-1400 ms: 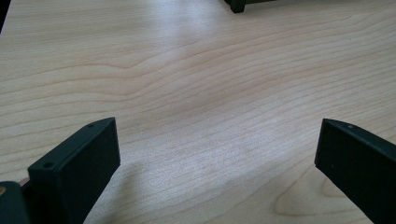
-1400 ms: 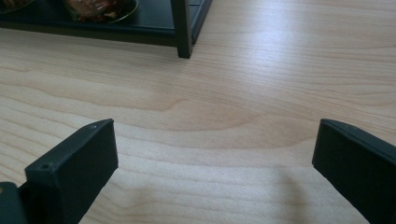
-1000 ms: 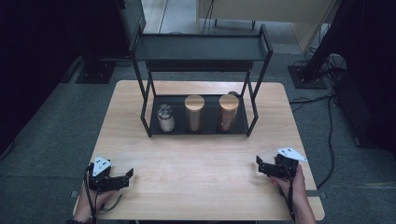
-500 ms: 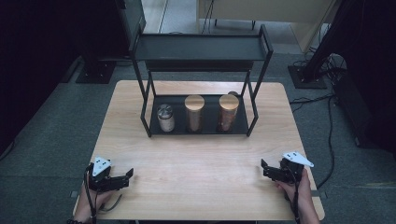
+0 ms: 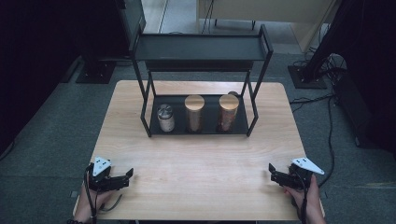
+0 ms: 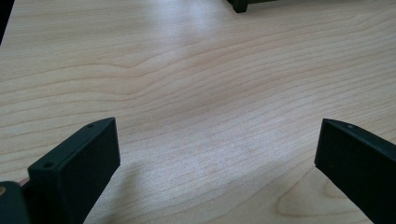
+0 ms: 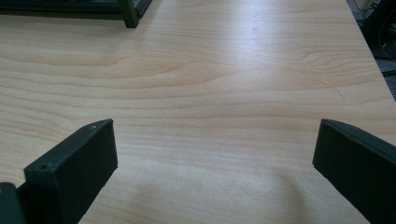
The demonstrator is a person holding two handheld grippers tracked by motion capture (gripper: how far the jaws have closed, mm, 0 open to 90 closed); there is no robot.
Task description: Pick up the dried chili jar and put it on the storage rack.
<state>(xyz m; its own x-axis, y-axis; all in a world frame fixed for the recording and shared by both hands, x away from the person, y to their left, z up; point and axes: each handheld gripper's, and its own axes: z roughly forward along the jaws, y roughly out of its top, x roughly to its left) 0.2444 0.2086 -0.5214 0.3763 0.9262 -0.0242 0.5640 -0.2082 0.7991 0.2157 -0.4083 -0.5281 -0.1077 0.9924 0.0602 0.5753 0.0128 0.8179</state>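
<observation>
my left gripper (image 5: 125, 176) sat low at the near left corner of the table (image 5: 201, 186), its jaws spread wide with nothing but bare wood grain between them in the left gripper view. the three jars stood well apart from it, in a row on the bottom tray of the black rack (image 5: 201, 129) at the far middle of the table. leftmost was the small jar (image 5: 165, 117), short, pale and see-through, with a silvery lid. next to it stood the middle jar (image 5: 194, 113), taller, amber brown, capped with a round wooden lid. just right of that stood the right jar (image 5: 228, 112), about the same height, darker reddish brown, with the same kind of wooden lid. none of the three touched another. my right gripper (image 5: 272, 173) rested at the near right corner, its jaws also held wide apart over empty tabletop, with a foot of the rack at the top edge of the right gripper view, and the jars lay well away from it too.
</observation>
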